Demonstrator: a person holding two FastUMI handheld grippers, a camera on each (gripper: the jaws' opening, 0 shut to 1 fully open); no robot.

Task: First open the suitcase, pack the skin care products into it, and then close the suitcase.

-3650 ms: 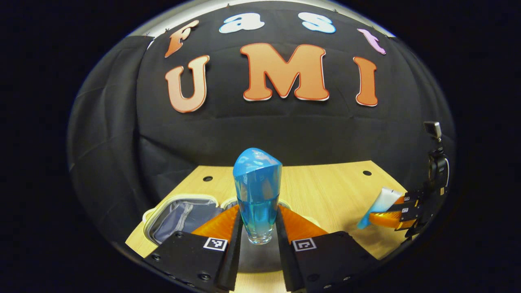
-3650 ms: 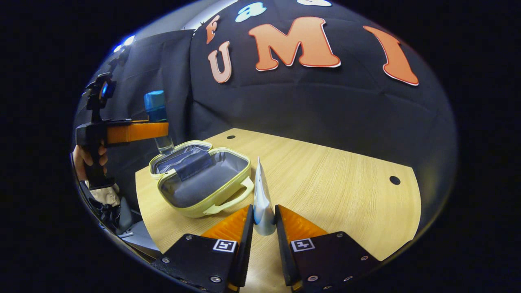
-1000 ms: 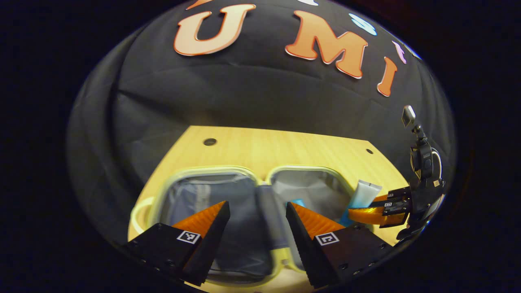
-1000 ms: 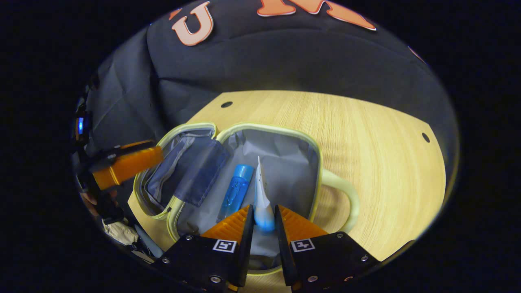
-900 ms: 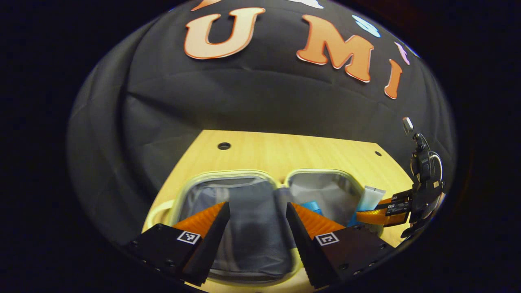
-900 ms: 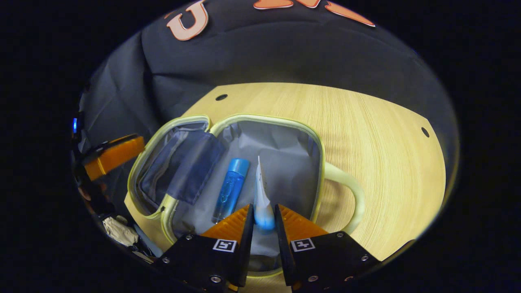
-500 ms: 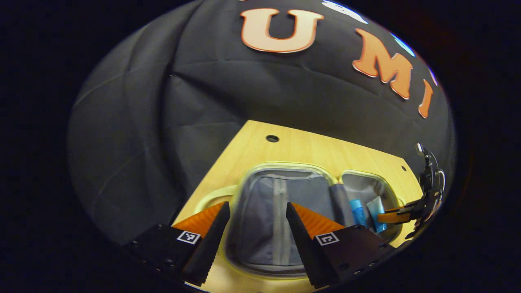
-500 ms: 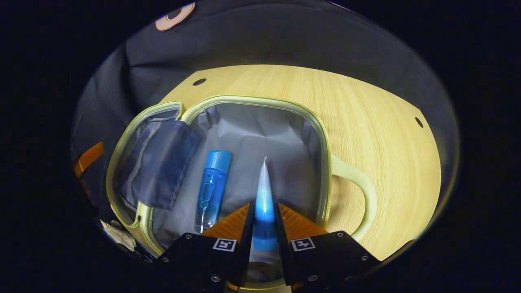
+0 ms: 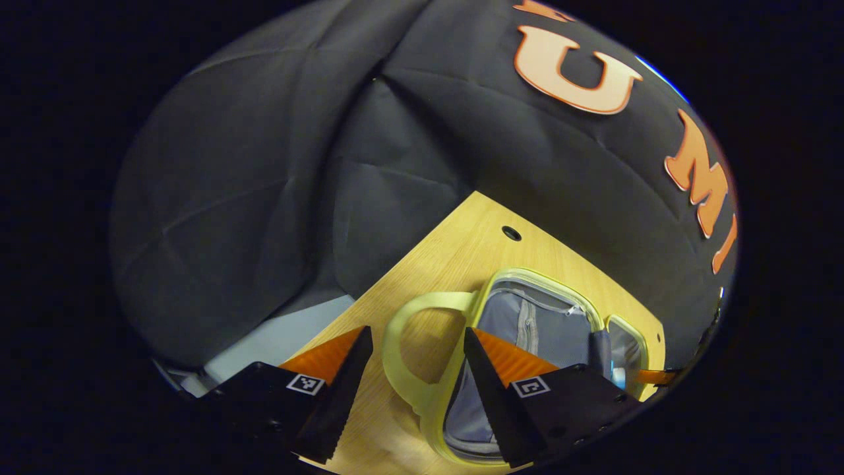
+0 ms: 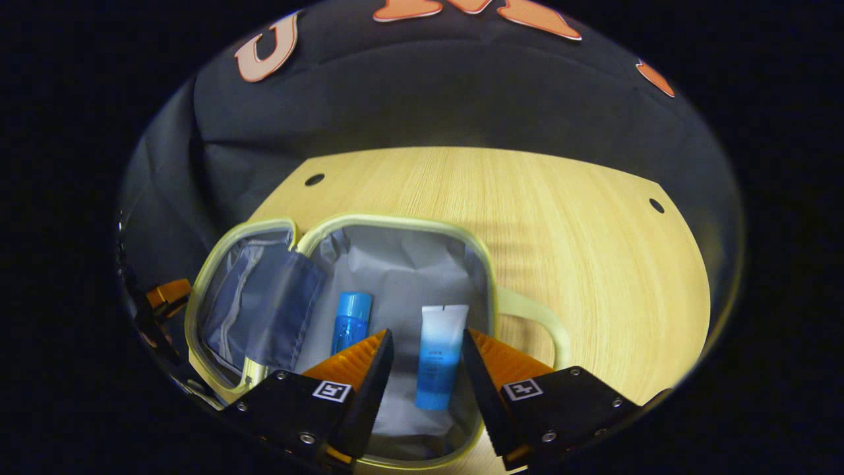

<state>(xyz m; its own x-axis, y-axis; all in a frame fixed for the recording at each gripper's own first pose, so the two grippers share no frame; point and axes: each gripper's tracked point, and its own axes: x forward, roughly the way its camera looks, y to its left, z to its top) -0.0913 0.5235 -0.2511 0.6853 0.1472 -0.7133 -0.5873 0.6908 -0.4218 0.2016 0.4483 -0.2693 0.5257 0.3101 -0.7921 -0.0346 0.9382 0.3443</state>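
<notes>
The pale yellow suitcase (image 10: 395,220) lies open on the wooden table (image 10: 560,218), grey lining up. In its right half a blue bottle (image 10: 353,323) and a white-to-blue tube (image 10: 438,356) lie flat side by side. My right gripper (image 10: 425,343) hovers open just above the tube, touching nothing. In the left gripper view the suitcase (image 9: 527,274) sits to the right, and the looped handle (image 9: 428,300) of its left half lies below my open left gripper (image 9: 417,336). The left gripper (image 10: 168,293) also shows at the far left of the right gripper view.
A zipped pocket and a loose dark flap (image 10: 290,310) cover the suitcase's left half. The second handle (image 10: 541,320) sticks out to the right. The table's left edge (image 9: 369,297) is close, with pale floor (image 9: 264,340) below it. A black cloth wall stands behind.
The right gripper opened and let go of the tube, which now lies flat beside the bottle. The left gripper, which set the bottle down earlier, swung left to the handle of the suitcase's left half.
</notes>
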